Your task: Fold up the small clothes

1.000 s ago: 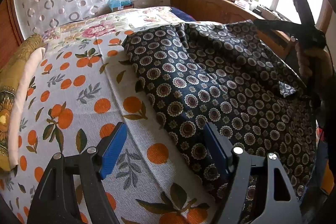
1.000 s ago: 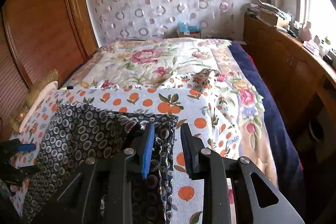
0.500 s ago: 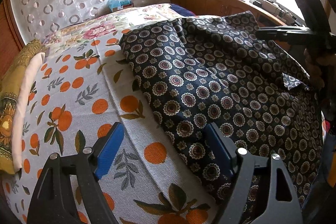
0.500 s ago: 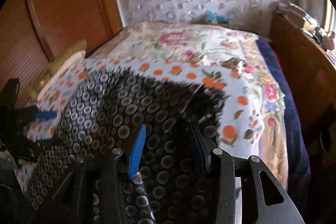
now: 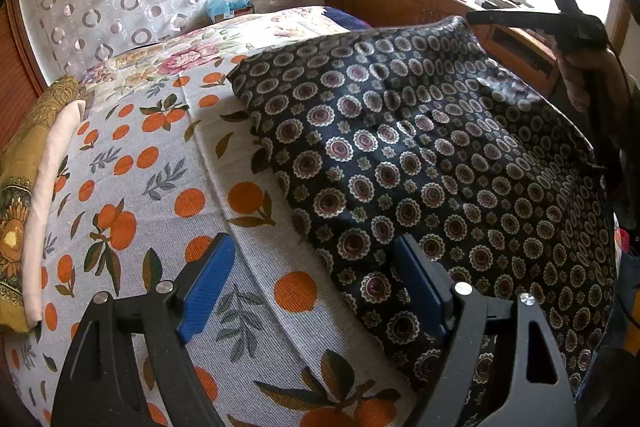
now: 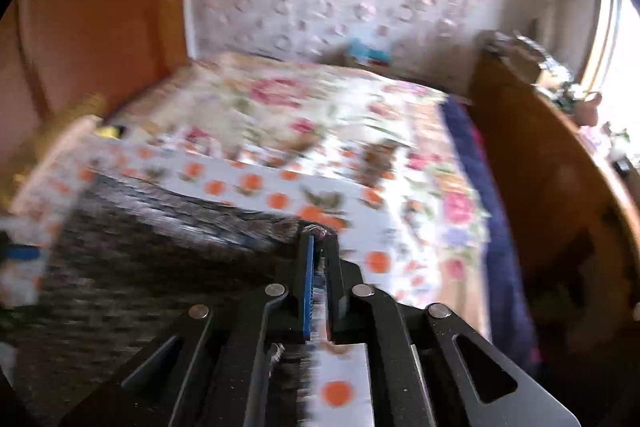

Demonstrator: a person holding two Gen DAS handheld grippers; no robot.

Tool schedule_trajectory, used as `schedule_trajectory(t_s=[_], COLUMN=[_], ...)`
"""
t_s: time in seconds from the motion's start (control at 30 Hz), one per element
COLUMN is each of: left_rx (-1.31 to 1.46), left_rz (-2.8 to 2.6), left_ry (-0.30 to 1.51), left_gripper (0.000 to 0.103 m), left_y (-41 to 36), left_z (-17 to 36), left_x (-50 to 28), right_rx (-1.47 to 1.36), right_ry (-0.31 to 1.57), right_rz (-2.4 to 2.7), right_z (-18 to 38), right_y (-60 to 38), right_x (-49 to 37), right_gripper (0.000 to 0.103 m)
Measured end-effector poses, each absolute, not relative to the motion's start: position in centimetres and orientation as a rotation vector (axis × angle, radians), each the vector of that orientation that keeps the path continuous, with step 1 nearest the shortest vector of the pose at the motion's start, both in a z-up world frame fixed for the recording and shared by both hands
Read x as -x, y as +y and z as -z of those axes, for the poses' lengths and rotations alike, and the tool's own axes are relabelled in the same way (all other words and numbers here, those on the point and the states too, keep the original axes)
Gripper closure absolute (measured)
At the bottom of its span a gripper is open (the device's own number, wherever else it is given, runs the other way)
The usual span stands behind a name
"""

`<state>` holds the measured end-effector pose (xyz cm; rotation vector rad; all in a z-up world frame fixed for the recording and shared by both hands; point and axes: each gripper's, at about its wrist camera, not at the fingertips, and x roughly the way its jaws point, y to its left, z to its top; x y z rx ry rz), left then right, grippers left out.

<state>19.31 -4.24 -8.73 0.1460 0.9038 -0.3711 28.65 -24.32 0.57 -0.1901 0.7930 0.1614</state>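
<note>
The right gripper (image 6: 318, 259) is pinching a far corner of the dark navy garment printed with round medallions (image 5: 420, 163), its fingers clamped together on the cloth and holding that edge above the orange-patterned bedspread (image 5: 132, 187). The left gripper (image 5: 316, 283) is hovering with its blue pads wide apart over the garment's near edge, gripping nothing. To my eye the first fold is starting; next the left should be closing on the near corner.

The left wrist view is looking low and close across the bed (image 5: 132, 187) toward the window, catching the right gripper (image 5: 476, 17). The blurred right wrist view is facing the curtained wall. Both are sharing the dark patterned cloth (image 5: 420, 155) and orange-print sheet (image 6: 248, 183).
</note>
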Motion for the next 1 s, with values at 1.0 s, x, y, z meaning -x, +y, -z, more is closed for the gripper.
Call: schedule_trajectory(t_s=[1.0], left_rx=[-0.107], left_rz=[0.380], left_ry=[0.818], left_gripper=[0.021], left_y=[-4.7], left_z=[6.7], left_x=[-14.0], right_rx=[0.137], right_ry=[0.862], right_rz=[-0.322], right_z=[0.2], right_y=[-28.0], right_x=[-19.2], right_gripper=[0.101])
